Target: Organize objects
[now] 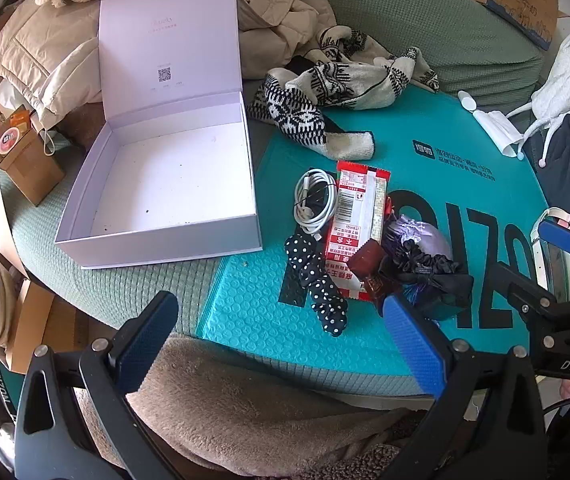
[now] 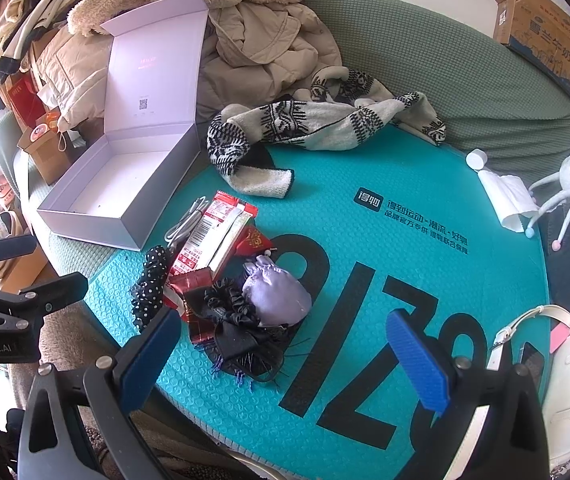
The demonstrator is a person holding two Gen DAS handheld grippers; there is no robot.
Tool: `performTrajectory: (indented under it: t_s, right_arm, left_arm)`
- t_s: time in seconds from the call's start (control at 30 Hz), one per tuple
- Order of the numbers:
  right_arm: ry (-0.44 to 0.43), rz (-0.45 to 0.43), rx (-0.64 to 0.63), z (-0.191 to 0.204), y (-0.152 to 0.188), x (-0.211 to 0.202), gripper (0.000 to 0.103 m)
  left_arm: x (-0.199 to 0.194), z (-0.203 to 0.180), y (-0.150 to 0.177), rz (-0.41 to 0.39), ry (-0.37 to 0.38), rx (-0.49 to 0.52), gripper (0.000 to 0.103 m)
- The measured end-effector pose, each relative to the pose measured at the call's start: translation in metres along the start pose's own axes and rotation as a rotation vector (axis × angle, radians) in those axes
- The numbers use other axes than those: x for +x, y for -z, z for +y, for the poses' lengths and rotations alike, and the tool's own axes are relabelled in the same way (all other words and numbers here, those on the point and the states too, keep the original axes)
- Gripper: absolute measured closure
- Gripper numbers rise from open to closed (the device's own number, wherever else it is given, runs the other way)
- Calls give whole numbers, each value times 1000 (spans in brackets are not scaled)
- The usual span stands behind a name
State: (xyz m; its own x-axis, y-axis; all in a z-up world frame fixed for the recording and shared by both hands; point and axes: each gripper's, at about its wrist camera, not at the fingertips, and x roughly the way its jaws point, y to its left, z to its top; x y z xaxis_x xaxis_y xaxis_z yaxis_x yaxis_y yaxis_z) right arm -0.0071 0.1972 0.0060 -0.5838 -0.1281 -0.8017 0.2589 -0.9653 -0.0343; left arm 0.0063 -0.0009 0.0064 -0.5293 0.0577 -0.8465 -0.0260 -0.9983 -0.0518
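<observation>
Small things heaped together on the teal bubble mailer [image 1: 465, 208], just right of the open white box [image 1: 173, 184], likely staged for loading: coiled white cable [image 1: 315, 202], red snack packet [image 1: 355, 220], polka-dot scrunchie [image 1: 319, 284], lilac pouch [image 2: 275, 294], black scrunchie [image 2: 231, 304]. Left tongs [image 1: 281, 344] and right tongs [image 2: 285, 356] both spread wide, empty, angled down at the heap. Box floor bare only from left wrist; white handbag [image 2: 565, 392] clear only from right.

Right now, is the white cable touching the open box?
Apart. The left wrist view shows teal mailer between the white cable and the open box.
</observation>
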Motion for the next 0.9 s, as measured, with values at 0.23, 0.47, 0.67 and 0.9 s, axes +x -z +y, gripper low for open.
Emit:
performTrajectory:
  t_s: [0.23,0.47,0.67,0.9]
  right_arm:
    - [-2,-1,-1,-1,1,0,1]
    - [-2,-2,-1,-2,1,-1,1]
    - [-1,-6,-2,-2,3,-2,1]
    - [-9,-4,-8,-3,7,-1,1]
  left_arm:
    - [0,0,1,8,-4,-2,1]
    - [-2,-2,2,-3,1,-1,1]
    - [-4,-1,3,-10,5,-8,1]
    - [-2,0,4,-3,14,-18,1]
